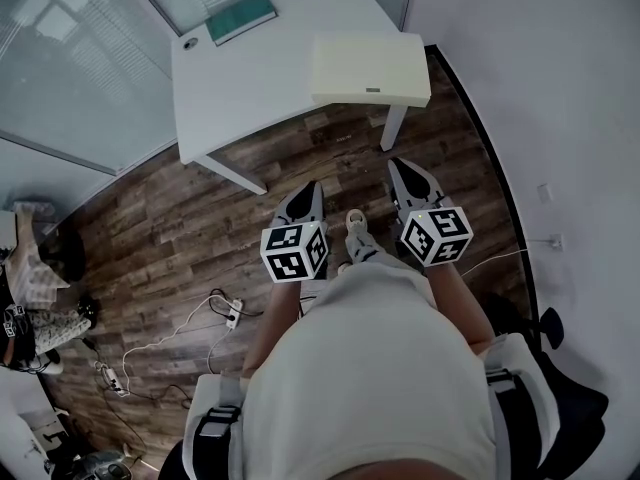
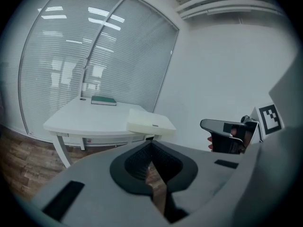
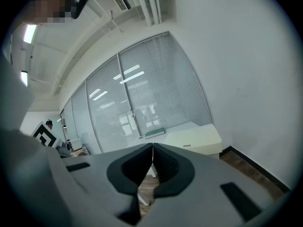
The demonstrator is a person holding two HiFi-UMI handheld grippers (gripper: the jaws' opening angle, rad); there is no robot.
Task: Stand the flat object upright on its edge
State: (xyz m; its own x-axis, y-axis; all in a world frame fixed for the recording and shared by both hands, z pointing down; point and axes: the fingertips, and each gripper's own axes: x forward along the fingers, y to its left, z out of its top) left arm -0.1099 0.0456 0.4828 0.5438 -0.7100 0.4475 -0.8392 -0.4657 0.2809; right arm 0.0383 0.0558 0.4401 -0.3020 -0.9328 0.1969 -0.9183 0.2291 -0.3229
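Observation:
A thin green book (image 1: 240, 18) lies flat at the far edge of the white table (image 1: 250, 88). A cream flat box (image 1: 370, 68) lies on the table's right end. Both grippers hang in the air over the wooden floor, well short of the table. My left gripper (image 1: 308, 190) is shut with nothing in it, and so is my right gripper (image 1: 400, 166). The left gripper view looks past shut jaws (image 2: 151, 145) to the book (image 2: 103, 100), the box (image 2: 150, 122) and the right gripper (image 2: 227, 134). Beyond the right gripper (image 3: 153, 148) are the book (image 3: 155, 133) and box (image 3: 194, 138).
Cables and a power strip (image 1: 230, 316) lie on the floor at my left. Glass partitions with blinds (image 1: 80, 58) stand behind the table, and a white wall (image 1: 560, 118) runs along the right. My shoe (image 1: 355, 223) shows between the grippers.

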